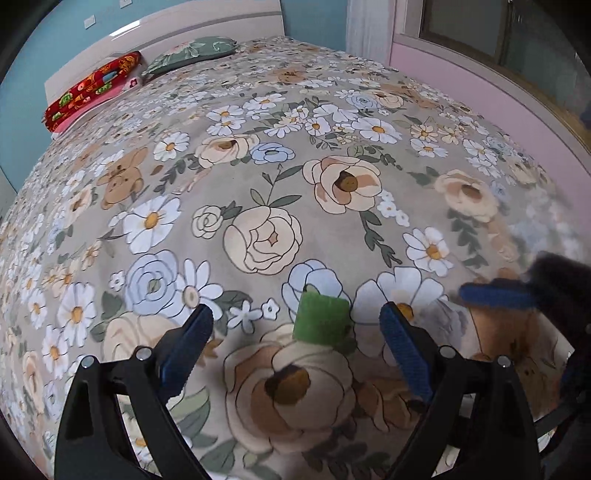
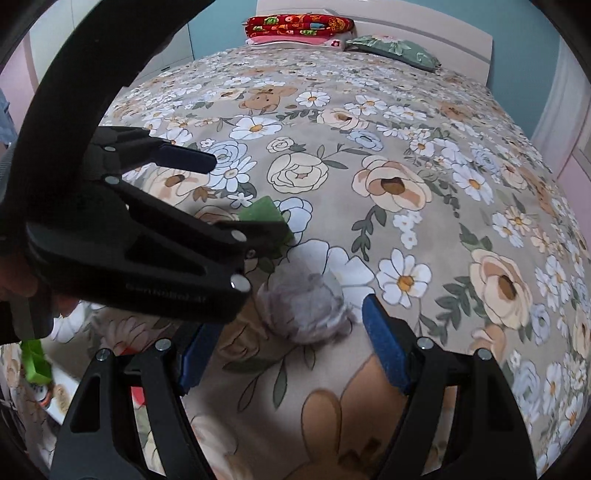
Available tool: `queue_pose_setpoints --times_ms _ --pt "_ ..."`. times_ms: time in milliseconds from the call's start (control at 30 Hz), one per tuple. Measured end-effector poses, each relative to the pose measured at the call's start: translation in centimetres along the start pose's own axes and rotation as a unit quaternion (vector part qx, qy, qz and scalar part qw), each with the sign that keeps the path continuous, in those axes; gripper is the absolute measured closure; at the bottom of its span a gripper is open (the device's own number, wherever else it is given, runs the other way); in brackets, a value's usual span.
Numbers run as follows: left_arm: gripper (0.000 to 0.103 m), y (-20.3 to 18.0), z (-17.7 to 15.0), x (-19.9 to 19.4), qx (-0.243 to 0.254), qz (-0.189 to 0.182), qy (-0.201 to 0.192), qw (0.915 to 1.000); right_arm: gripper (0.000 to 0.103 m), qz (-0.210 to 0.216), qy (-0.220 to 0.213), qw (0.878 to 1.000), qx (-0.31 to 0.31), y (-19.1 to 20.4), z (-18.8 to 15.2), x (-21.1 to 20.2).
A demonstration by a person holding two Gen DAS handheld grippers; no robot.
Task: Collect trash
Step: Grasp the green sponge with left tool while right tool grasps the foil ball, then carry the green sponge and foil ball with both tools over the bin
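Observation:
A green sponge-like block [image 1: 320,318] lies on the floral bedspread [image 1: 295,147], just ahead of and between the fingers of my open left gripper [image 1: 297,325]. A grey crumpled wad of fluff [image 2: 304,312] lies on the bedspread between the fingers of my open right gripper [image 2: 291,332], touching neither pad. In the right wrist view the left gripper [image 2: 243,195] reaches in from the left, its fingers on either side of the green block [image 2: 264,214]. One blue pad of the right gripper [image 1: 496,295] shows at the right of the left wrist view.
A red patterned pillow [image 1: 92,88] and a green floral pillow [image 1: 192,53] lie at the headboard [image 1: 184,22]. A pink wall and window ledge [image 1: 480,85] run along the bed's right side. A bright green item [image 2: 33,360] and clutter sit below the bed's left edge.

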State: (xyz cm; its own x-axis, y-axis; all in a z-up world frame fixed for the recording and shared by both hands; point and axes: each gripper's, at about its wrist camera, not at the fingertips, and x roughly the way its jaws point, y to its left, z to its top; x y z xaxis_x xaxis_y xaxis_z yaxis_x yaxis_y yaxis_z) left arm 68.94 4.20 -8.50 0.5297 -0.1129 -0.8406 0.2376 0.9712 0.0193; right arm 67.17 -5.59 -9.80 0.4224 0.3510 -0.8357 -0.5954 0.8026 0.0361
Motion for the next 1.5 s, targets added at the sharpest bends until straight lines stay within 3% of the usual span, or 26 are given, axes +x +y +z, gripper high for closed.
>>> queue_pose_setpoints --times_ms 133,200,533,633,767,1000,1167,1500 --pt "0.012 0.2 0.1 0.9 0.001 0.001 -0.009 1.0000 0.027 0.005 -0.003 1.000 -0.002 -0.1 0.3 1.4" --pt "0.021 0.3 0.1 1.5 0.002 -0.004 -0.003 1.0000 0.031 0.005 -0.001 1.000 -0.008 0.0 0.4 1.8" --pt "0.032 0.1 -0.8 3.2 0.022 -0.012 0.017 0.9995 0.050 0.004 0.004 1.000 -0.011 -0.1 0.3 3.2" --pt "0.041 -0.1 -0.5 3.2 0.028 -0.017 0.014 0.9994 0.057 0.008 0.002 1.000 -0.009 -0.2 0.4 3.2" --pt "0.070 -0.3 -0.4 3.2 0.029 -0.031 0.005 0.9991 0.061 0.020 -0.009 1.000 0.003 -0.5 0.3 2.8" --pt "0.071 0.3 -0.5 2.5 0.006 -0.032 -0.001 0.9995 0.061 0.011 -0.013 1.000 0.013 -1.0 -0.3 1.7" --pt "0.071 1.3 -0.4 -0.1 -0.022 -0.015 -0.013 0.9995 0.061 0.008 -0.025 1.000 0.017 -0.8 -0.2 -1.1" --pt "0.071 0.9 -0.5 -11.7 -0.036 0.022 -0.056 0.9976 0.061 -0.013 -0.063 0.998 0.010 1.6 0.7 -11.5"
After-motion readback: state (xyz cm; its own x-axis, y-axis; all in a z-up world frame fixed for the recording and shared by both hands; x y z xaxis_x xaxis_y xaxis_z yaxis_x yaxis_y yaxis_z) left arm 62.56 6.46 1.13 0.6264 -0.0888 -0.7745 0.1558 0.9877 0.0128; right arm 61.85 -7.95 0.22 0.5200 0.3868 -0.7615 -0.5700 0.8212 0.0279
